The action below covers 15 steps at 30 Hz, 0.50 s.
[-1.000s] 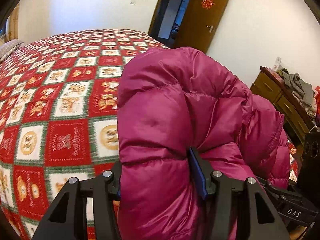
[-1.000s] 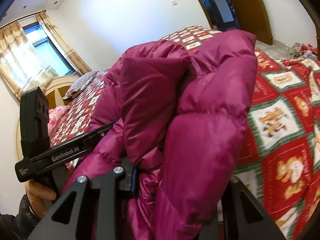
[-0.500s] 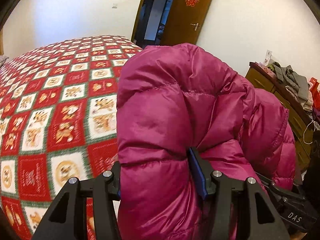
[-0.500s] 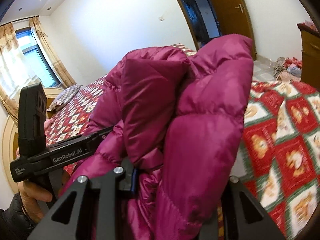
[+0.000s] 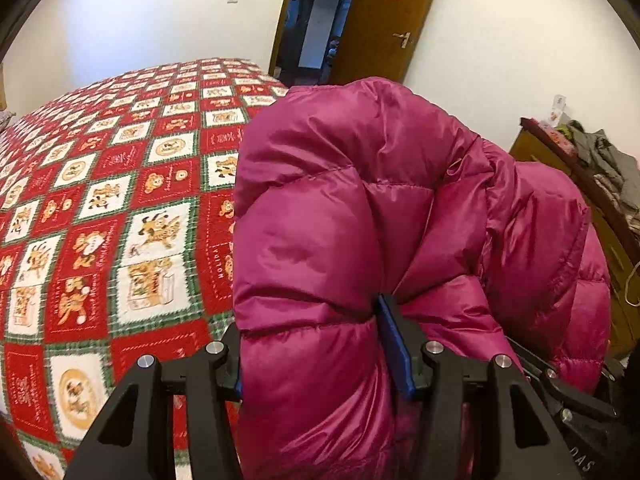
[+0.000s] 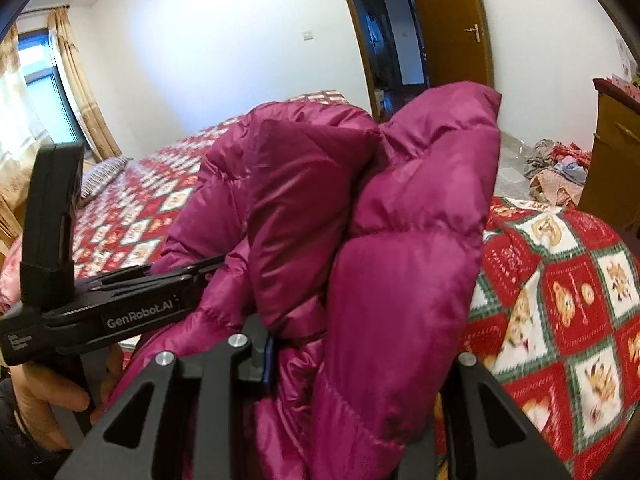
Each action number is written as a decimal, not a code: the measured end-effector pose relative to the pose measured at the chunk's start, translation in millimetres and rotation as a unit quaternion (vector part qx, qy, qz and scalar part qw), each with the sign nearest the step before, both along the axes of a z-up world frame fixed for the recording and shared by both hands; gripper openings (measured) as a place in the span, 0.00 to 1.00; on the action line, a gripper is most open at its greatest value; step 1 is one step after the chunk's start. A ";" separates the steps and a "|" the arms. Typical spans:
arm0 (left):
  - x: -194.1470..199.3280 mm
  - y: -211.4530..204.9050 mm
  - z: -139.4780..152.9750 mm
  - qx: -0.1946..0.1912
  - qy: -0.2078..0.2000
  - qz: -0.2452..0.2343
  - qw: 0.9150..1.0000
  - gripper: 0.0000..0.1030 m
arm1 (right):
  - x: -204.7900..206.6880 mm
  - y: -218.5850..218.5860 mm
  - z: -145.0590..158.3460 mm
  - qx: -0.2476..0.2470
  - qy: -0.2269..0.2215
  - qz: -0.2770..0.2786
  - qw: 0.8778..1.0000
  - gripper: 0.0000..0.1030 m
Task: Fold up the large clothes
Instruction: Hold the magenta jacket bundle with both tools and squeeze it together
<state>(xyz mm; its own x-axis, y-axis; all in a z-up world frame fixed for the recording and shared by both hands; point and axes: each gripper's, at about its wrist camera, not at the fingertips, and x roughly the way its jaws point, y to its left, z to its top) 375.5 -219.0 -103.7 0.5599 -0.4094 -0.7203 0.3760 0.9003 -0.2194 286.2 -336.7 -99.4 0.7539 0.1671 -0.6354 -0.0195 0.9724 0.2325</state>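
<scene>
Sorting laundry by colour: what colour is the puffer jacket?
Magenta puffer jacket, clearest in the left wrist view.

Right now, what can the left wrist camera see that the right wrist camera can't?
Only the left wrist view shows the heap of grey clothes on the wooden dresser.

Only the right wrist view shows the window, the curtain, a striped pillow and the person's hand.

Both show the purple puffy jacket, pinched by the left tongs and right tongs, the red quilt and the brown door.

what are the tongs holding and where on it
Both tongs, left and right, clamp bunched folds of the magenta puffer jacket; which part cannot be told.
</scene>
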 end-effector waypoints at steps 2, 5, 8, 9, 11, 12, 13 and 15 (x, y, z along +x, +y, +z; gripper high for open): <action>10.6 -6.7 -7.7 0.009 0.010 0.007 1.000 0.53 | 11.1 0.7 -5.7 -0.008 0.009 0.002 1.000 0.33; 24.1 -16.2 -19.7 0.027 0.023 0.015 0.999 0.53 | 34.3 0.9 -18.1 -0.013 0.027 0.004 1.000 0.33; 30.7 -22.8 -25.1 0.039 0.022 0.026 0.999 0.53 | 43.2 -3.4 -29.6 -0.006 0.037 0.001 0.999 0.33; 32.1 -25.6 -25.6 0.045 0.017 0.027 0.998 0.53 | 45.3 -5.5 -32.0 -0.001 0.038 -0.001 0.999 0.33; 36.1 -30.7 -27.9 0.055 0.013 0.031 0.998 0.53 | 49.2 -11.3 -36.7 0.002 0.046 -0.004 0.999 0.33; 38.4 -32.6 -29.8 0.060 0.013 0.034 0.998 0.54 | 50.9 -19.6 -40.0 0.003 0.051 -0.006 0.999 0.33; 40.9 -34.8 -32.4 0.063 0.014 0.036 0.997 0.56 | 54.2 -23.4 -43.6 0.008 0.058 -0.011 0.998 0.36; 46.9 -34.4 -38.7 0.057 0.022 0.041 0.997 0.62 | 58.0 -36.0 -48.0 0.030 0.065 -0.023 0.997 0.43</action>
